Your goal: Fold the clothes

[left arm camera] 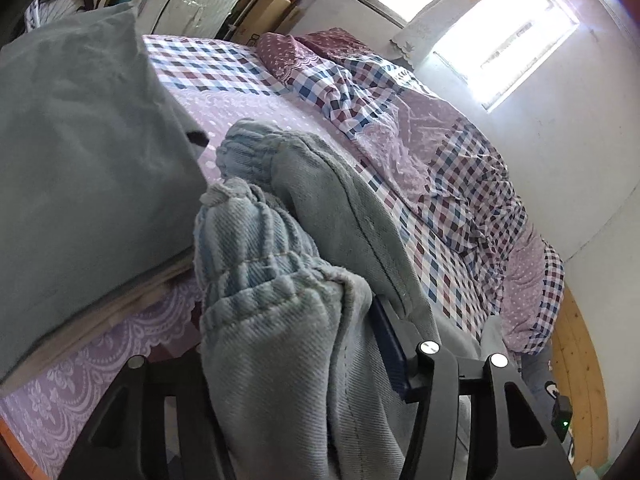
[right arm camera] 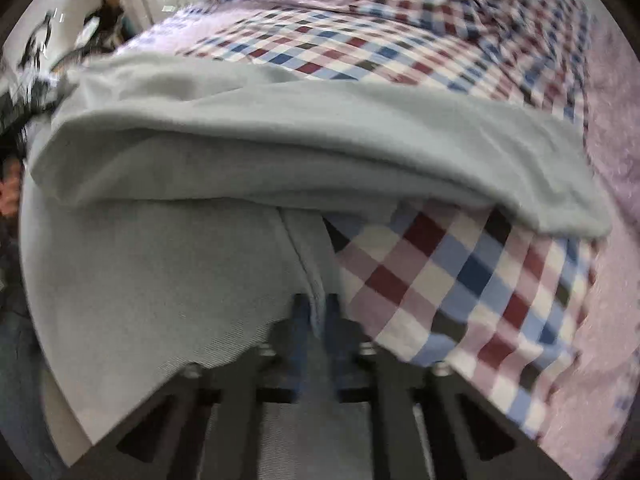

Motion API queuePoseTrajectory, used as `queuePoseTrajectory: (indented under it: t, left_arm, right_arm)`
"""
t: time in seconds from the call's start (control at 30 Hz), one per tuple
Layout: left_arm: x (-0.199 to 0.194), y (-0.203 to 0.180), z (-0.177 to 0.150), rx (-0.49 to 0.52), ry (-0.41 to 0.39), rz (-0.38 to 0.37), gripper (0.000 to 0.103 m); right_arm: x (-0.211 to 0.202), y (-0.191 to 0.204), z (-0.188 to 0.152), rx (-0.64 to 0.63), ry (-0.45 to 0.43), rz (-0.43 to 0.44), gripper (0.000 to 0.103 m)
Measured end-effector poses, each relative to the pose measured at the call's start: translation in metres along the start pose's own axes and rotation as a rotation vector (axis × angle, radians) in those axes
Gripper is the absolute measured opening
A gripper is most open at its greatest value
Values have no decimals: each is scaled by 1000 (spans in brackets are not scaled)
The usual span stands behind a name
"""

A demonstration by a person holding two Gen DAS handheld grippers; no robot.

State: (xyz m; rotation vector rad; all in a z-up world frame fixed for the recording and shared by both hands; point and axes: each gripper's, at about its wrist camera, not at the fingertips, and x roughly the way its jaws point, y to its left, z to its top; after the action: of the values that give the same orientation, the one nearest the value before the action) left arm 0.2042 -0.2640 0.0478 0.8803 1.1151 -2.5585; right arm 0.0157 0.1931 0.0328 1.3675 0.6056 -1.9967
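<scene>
Denim-look trousers (left arm camera: 280, 280) in a pale grey-blue hang bunched from the left claw (left arm camera: 304, 400), whose fingers are buried under the gathered elastic waistband; the claw looks clenched on that bundle, though the cloth hides the tips. The rest of the garment trails down onto the bed (left arm camera: 248, 100), over the checked and dotted purple bedsheet. From the right wrist view, the right claw (right arm camera: 318, 320) pinches a seam edge of the same trousers (right arm camera: 160, 264) between its two blue pads, closed tight on it, with a folded layer of the cloth lying across the checked quilt (right arm camera: 460, 280) just ahead.

Judging by the look, the fabric is thick, soft and fleecy inside, so it should be fairly heavy for clothing, floppy, and not slippery; it will sag and drag rather than hold a crease. Nothing here is fragile. Best holds seem to be the ribbed waistband and the stitched side seams, where doubled cloth gives the pads something firm to bite. A grasp on a single flat layer would probably slide or pull only the top ply.
</scene>
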Motion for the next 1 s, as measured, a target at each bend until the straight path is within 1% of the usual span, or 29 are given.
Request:
queuePoseTrajectory:
  t: [0.07, 0.13, 0.2, 0.27, 0.33, 0.37, 0.4, 0.47, 0.53, 0.6, 0.63, 0.67, 0.7, 0.73, 0.77, 0.8, 0.83, 0.93, 1.0]
  left_arm:
    - [1, -3, 2, 11, -7, -7, 58]
    - [1, -6, 4, 30, -13, -23, 59]
    - [2, -9, 7, 46, -16, -45, 61]
    - [5, -11, 9, 58, -14, -63, 66]
    - [11, -12, 13, 57, 1, -71, 72]
    - [15, -11, 14, 49, 9, -79, 73]
    - [18, -11, 15, 41, 19, -85, 75]
    - [22, -11, 16, 32, 29, -90, 75]
    - [26, -11, 18, 35, 31, -94, 75]
    - [28, -10, 19, 29, 35, -99, 74]
    - [29, -8, 20, 23, 39, -103, 71]
    - [30, -7, 21, 13, 44, -107, 69]
    - [30, -5, 22, 5, 48, -113, 63]
    - [29, -5, 23, 1, 47, -120, 58]
    - [26, -5, 23, 0, 41, -128, 58]
    - [24, -4, 24, 0, 34, -136, 54]
    - [22, -4, 24, 0, 28, -145, 51]
    - [15, -4, 26, -2, 9, -169, 45]
    - [7, -3, 27, -12, -16, -182, 43]
  right_arm:
    - [-5, 8, 6, -57, -17, -110, 2]
    - [-13, 10, 13, -97, -58, -222, 1]
    - [-20, 1, 26, -89, -96, -317, 1]
    - [-17, -10, 44, -76, -117, -423, 1]
    - [-4, -18, 60, -47, -109, -492, 1]
    - [5, -20, 69, -34, -100, -521, 2]
    - [13, -21, 74, -21, -86, -527, 2]
    - [30, -21, 84, 7, -59, -538, 4]
    - [40, -23, 89, 38, -37, -526, 5]
    - [28, -23, 83, 69, -60, -507, 6]
    - [18, -23, 77, 87, -73, -495, 10]
    - [2, -19, 64, 111, -89, -484, 13]
    - [-11, -17, 51, 129, -107, -471, 16]
    - [-25, -14, 39, 144, -124, -453, 24]
    - [-38, -10, 26, 153, -140, -419, 30]
    - [-51, -4, 12, 160, -154, -387, 41]
    - [-63, 4, -5, 158, -162, -364, 45]
    - [-96, 33, -53, 133, -172, -297, 45]
    - [-103, 57, -75, 94, -156, -272, 45]
